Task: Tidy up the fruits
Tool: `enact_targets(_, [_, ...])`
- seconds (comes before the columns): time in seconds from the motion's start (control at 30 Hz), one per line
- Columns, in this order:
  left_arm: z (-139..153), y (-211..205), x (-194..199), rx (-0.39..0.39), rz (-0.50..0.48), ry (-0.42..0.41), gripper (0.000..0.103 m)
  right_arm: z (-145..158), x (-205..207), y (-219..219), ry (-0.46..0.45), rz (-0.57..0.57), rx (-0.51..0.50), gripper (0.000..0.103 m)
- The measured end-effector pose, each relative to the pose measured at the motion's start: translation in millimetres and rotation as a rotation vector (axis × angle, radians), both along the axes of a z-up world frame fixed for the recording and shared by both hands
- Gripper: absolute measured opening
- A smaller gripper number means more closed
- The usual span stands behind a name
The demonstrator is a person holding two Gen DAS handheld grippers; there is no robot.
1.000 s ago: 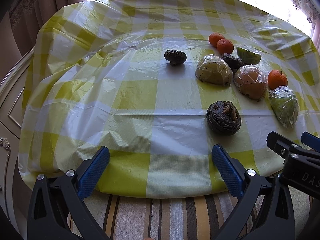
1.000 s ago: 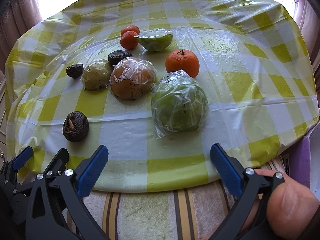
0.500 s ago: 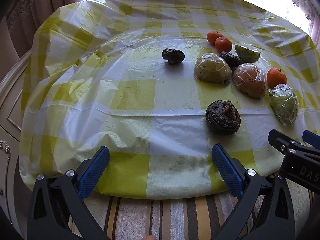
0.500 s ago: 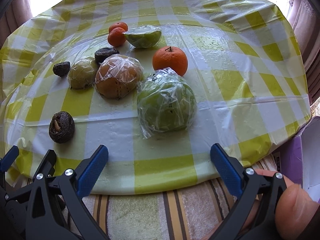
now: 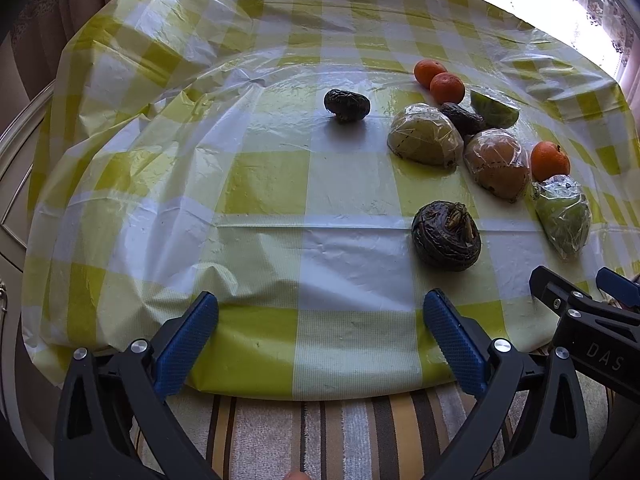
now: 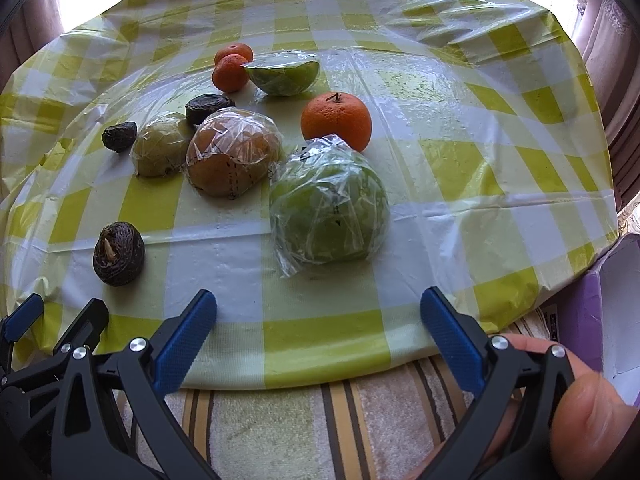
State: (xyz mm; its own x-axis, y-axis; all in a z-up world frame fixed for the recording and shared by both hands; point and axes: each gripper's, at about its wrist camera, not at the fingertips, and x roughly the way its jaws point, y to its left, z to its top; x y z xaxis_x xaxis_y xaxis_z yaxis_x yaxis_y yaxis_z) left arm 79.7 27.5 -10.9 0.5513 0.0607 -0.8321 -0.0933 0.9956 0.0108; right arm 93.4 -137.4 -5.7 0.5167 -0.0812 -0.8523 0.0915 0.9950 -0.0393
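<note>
Currently all fruit lies loose on the table [image 6: 480, 128], bunched toward its right half; no bowl or tray is visible to sort into. Nearest piece: a green fruit in plastic wrap [image 6: 330, 210], straight ahead of the right tool [image 6: 318, 314] and just beyond its tips. An orange [image 6: 336, 120] sits right behind it, touching or nearly so. A wrapped brown fruit [image 6: 232, 152] lies to its left.

A dark wrinkled fruit [image 5: 446, 236] lies ahead of the left tool [image 5: 320, 316], off toward that tool's right finger. A second dark one [image 5: 346, 105] sits alone farther back.

Both tools: spread wide, nothing between the fingers, hovering at the near table edge.

Judgement: the right tool is better lined up; the wrapped green fruit is roundish, no clear long axis, and the slippery wrap may slide.
</note>
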Motion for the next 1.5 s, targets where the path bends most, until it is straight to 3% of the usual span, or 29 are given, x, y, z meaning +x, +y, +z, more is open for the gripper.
enact_targets(0.97, [1.6, 2.7, 0.6, -0.008, 0.008, 0.028, 0.099, 0.7, -0.2, 0.4, 0.002, -0.004, -0.001, 0.102])
enact_targets(1.1, [2.5, -3.6, 3.0, -0.010, 0.009, 0.065, 0.099, 1.8, 1.3, -3.7, 0.008, -0.033, -0.001, 0.102])
enact_targets(1.5, [1.5, -14.5, 4.4, -0.007, 0.035, 0.038, 0.099, 1.9, 8.3, -12.9, 0.008, -0.113, 0.006, 0.102])
